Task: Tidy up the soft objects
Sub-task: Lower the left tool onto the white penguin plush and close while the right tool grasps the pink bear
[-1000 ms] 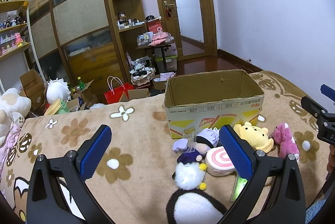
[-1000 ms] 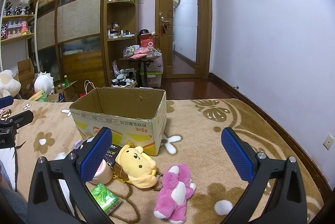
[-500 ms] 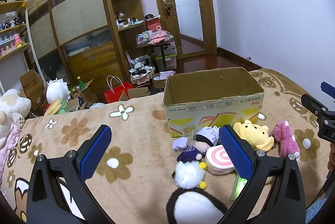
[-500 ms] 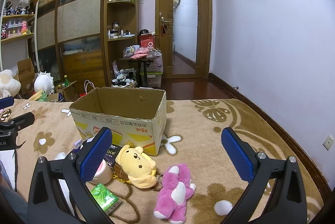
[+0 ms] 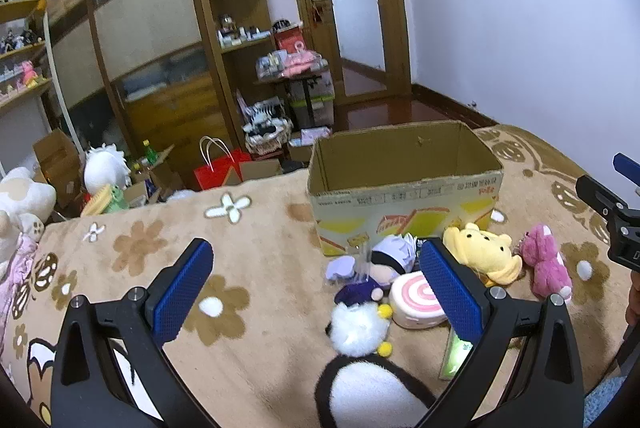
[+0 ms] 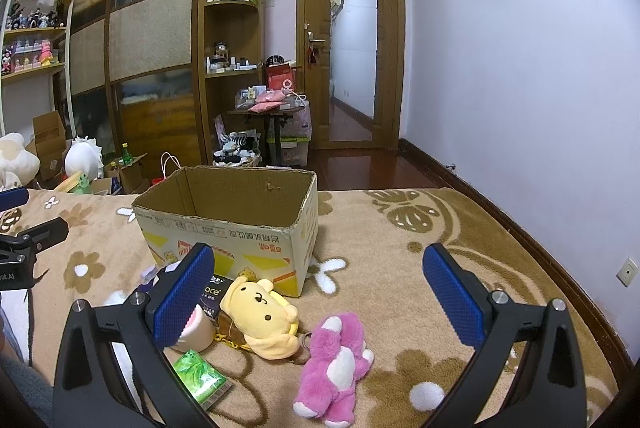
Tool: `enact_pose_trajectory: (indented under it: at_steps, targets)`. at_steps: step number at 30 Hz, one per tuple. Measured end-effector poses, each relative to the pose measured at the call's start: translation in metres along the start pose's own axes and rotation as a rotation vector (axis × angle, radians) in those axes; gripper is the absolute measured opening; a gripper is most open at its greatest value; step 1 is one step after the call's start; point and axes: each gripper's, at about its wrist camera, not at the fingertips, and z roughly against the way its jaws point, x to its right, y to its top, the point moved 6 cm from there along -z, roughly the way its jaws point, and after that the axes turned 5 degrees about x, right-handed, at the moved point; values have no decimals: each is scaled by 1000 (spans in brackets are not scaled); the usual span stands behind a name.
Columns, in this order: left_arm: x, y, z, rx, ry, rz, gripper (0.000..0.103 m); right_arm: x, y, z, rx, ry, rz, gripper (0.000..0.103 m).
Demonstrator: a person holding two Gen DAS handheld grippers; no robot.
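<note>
Both the left gripper (image 5: 316, 280) and right gripper (image 6: 320, 284) hover with jaws spread wide, holding nothing. On the floral blanket (image 6: 400, 240), the yellow bear plush (image 6: 262, 316) and pink bear plush (image 6: 334, 360) lie just before the open cardboard box (image 6: 228, 224).

Dim, warm indoor light, soft shadows, sharp focus, strong fisheye bending and dark corners.

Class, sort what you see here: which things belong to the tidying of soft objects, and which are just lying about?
Belong to the job: yellow bear plush; pink bear plush; white pom-pom plush; cardboard box, open.

Lying about: green packet; red paper bag; brown cartons on the floor.
</note>
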Motion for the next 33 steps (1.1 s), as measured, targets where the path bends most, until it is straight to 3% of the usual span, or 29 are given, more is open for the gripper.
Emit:
enact_pose_trajectory:
  at_steps: [14,26,33]
  targets:
    - [2,-23,-48,-215,-40,32,102,18,-15,-18,-129,-55,-53,103]
    - [5,-54,-88,-412,-64,49,102,32,-46,-50,-307,-29,-150,103]
    - [12,-74,-106,-512,-78,23,102,32,-71,-73,-424,2,-183,88]
